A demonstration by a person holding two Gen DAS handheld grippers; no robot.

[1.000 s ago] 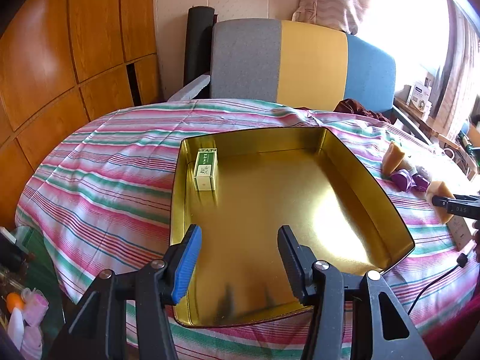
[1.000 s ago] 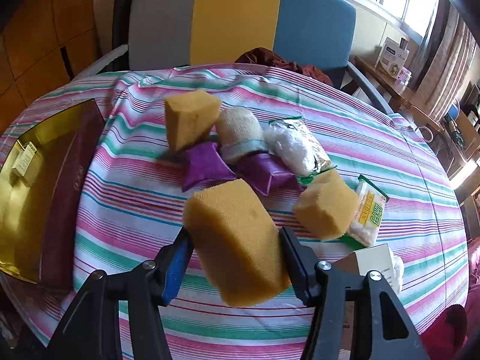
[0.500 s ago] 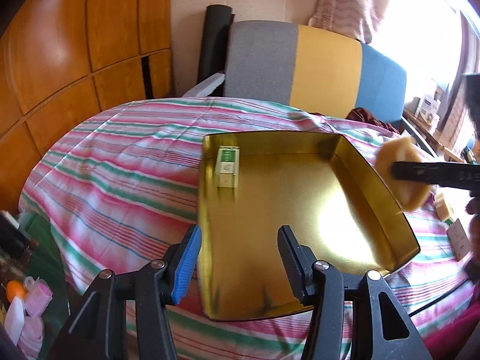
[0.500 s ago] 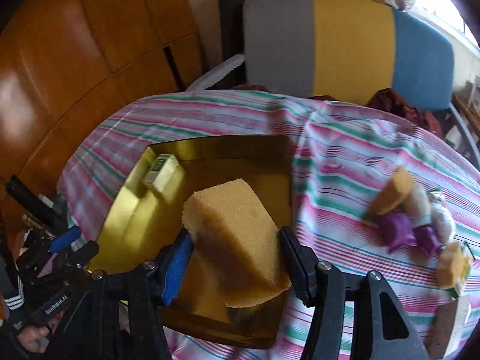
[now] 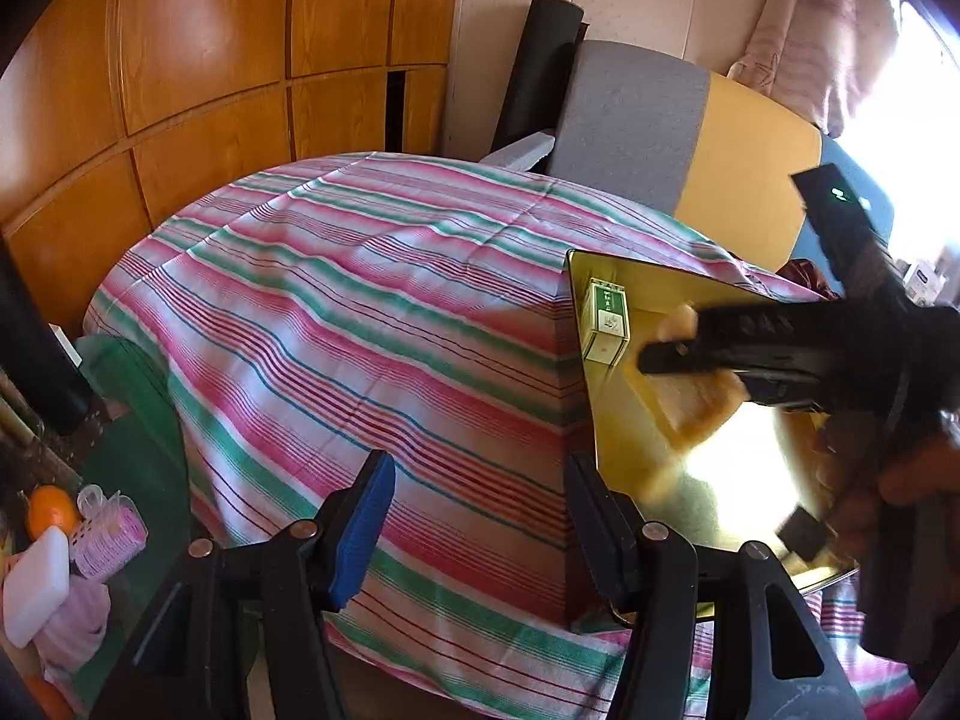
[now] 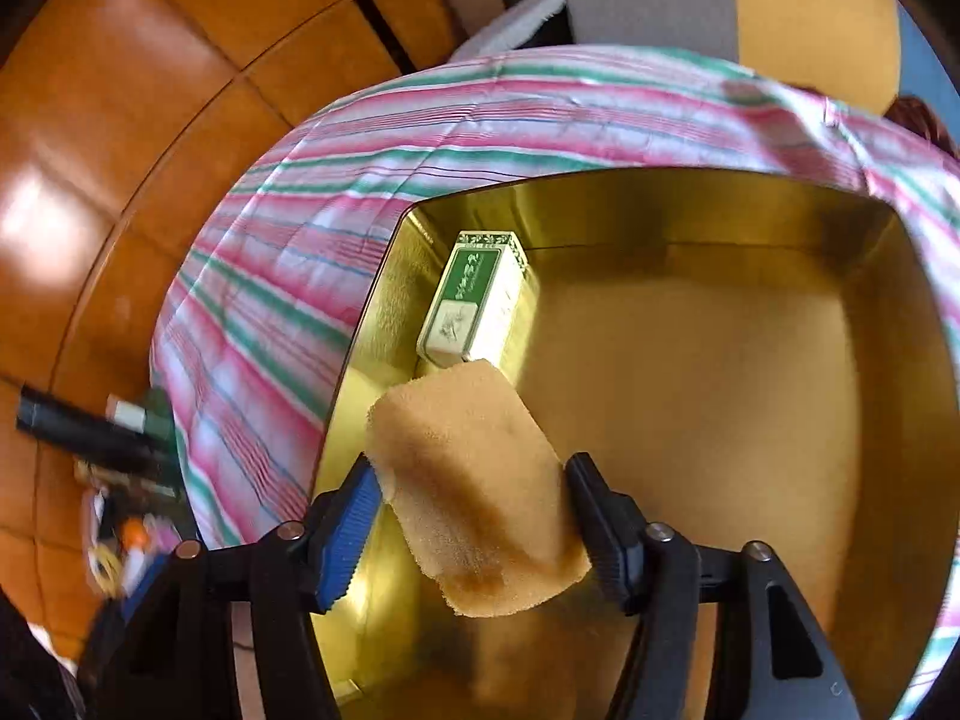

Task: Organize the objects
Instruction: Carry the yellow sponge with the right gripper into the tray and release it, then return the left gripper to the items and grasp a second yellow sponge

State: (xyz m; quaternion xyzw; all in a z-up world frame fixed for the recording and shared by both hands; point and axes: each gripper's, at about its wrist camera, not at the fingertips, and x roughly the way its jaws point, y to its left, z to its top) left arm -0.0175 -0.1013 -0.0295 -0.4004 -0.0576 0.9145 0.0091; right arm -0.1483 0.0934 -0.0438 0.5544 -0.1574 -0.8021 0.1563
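The right gripper (image 6: 471,525) is clamped on a yellow sponge (image 6: 480,492) and holds it above the gold tray (image 6: 708,372), near the tray's left wall — whether the sponge touches the floor cannot be told. A small green-and-white box (image 6: 471,303) lies in the tray's far left corner, just beyond the sponge. The left gripper (image 5: 477,516) hangs with its jaws wide apart and nothing between them, over the striped tablecloth (image 5: 360,324) beside the tray's left edge.
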